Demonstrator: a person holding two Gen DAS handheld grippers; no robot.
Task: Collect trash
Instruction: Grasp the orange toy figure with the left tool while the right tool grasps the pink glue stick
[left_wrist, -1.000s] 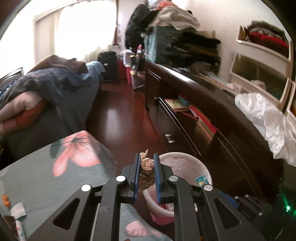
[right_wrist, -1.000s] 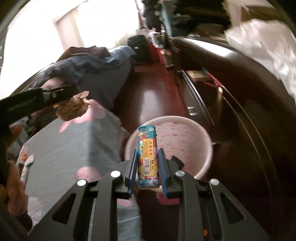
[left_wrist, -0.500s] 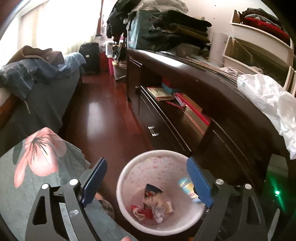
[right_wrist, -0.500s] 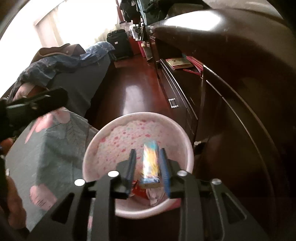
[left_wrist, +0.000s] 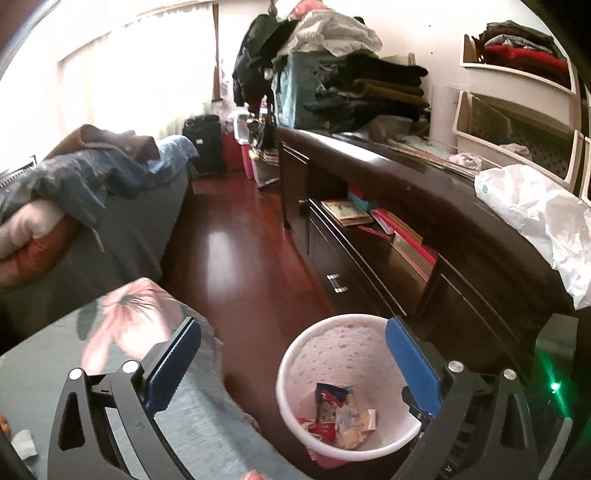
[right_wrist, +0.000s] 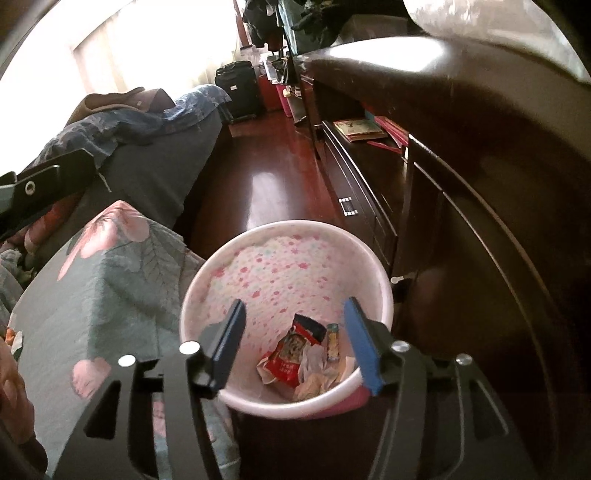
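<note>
A pale pink, star-speckled trash bin (right_wrist: 376, 284) (left_wrist: 291, 354) stands on the floor between the bed and the dark dresser. In it lie a red snack wrapper (right_wrist: 286, 363), crumpled paper and the slim printed lighter (right_wrist: 332, 341). My right gripper (right_wrist: 295, 328) hovers over the bin, jaws opening, nothing between them. My left gripper (left_wrist: 291, 352) hangs up and left of the bin, jaws opening wide and empty; several wrappers (left_wrist: 340, 413) show on the bin's bottom. The left gripper's arm (right_wrist: 44, 184) shows at the left edge of the right wrist view.
A bed corner with a teal floral cover (left_wrist: 122, 314) (right_wrist: 110, 266) lies left of the bin. The dark dresser (left_wrist: 424, 221) runs along the right with books on its shelf and a white plastic bag (left_wrist: 535, 218) on top. Red-brown floor (left_wrist: 236, 243) stretches ahead.
The left gripper let go of the brown crumpled scrap and spread wide. The right gripper sank over the bin, released the lighter, and the lighter now lies in the bin.
</note>
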